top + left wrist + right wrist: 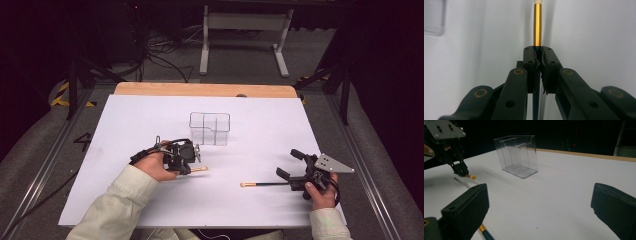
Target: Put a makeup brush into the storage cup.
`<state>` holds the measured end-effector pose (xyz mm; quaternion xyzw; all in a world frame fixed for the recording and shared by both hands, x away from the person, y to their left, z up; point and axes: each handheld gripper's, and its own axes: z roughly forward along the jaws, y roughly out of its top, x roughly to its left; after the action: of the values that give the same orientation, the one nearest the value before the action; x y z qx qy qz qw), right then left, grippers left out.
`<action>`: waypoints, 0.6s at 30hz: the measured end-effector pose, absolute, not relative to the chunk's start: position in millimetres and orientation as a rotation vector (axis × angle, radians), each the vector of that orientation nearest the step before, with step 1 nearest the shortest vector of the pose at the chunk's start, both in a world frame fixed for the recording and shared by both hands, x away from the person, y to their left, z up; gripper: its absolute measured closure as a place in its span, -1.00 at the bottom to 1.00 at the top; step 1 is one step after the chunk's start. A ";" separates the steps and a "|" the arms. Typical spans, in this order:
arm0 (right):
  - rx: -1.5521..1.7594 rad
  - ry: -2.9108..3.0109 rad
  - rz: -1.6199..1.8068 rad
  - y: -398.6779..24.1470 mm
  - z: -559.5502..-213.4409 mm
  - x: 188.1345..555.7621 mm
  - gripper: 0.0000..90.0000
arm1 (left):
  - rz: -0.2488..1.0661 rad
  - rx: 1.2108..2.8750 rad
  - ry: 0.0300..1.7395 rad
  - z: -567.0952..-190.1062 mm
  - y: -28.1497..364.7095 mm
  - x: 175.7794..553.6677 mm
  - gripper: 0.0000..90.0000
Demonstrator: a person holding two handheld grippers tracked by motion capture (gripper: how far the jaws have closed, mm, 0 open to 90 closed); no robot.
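From the high view, your left gripper (192,159) sits on the white tabletop (150,120), just in front of the clear plastic divided organiser box (210,128), with its fingers clenched on a slim make-up brush with a gold ferrule and pale tip (200,169) that pokes out to the right. Your right gripper (291,163) rests near the right edge, its fingers spread apart. A second slim brush with a black handle and pale tip (262,184) lies flat just beside it, pointing left.

In the left gripper view, your fingers (530,56) pinch the dark handle right below the gold ferrule (537,25); the pale tip reaches the top edge.

In the right gripper view, your fingers (472,202) stand wide with nothing between them. The second brush's handle end passes under the left one, the clear box stands upright beyond, and your left gripper holds its brush at far left, low over the tabletop.
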<state>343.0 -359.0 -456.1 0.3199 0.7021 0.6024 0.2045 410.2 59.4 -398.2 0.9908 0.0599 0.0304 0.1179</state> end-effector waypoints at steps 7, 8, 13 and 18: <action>0.894 1.956 1.681 -359.2 -456.2 343.0 -0.95 | 0.107 2.755 0.189 -375.1 68.8 408.8 0.84; 0.894 1.955 1.682 -359.2 -456.2 343.0 -0.95 | 0.105 2.731 0.198 -372.9 69.9 408.6 0.84; 0.894 1.954 1.683 -359.4 -456.2 343.0 -0.95 | 0.103 2.672 0.201 -366.8 73.2 410.3 0.84; 0.894 1.953 1.684 -359.6 -456.3 343.0 -0.95 | 0.111 2.604 0.206 -359.4 77.2 410.7 0.84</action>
<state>343.0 -359.6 -456.3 0.3206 0.7006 0.6038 0.2046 410.7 77.2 -359.4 0.9616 0.0761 0.0411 0.2606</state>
